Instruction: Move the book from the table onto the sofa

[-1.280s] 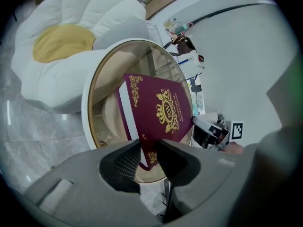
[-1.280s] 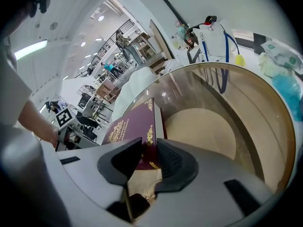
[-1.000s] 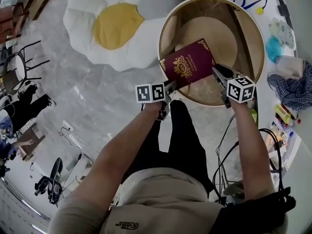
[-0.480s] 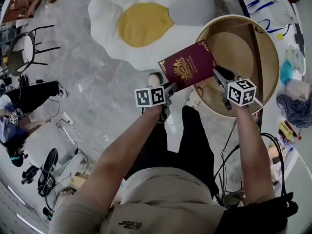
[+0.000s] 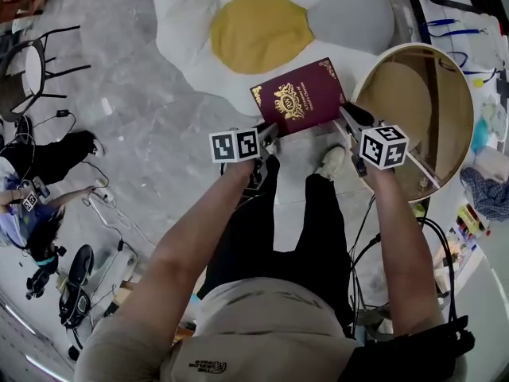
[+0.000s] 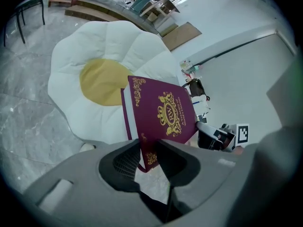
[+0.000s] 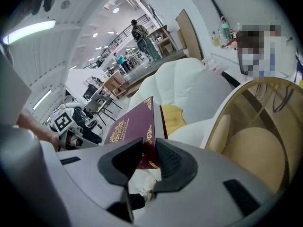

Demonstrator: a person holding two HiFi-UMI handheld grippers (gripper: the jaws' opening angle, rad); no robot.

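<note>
A: Left hand-held gripper, what is it doing?
B: It is clamping the book at the near left corner, jaws partly apart and pressing on the cover.
A: Right hand-held gripper?
B: Pinching the near right corner the same way.
A: The book's place?
B: Hanging in the air between both, cover up, just beside the round counter. In the head view its far edge is overlapping the near petals of the white flower-shaped sofa.
</note>
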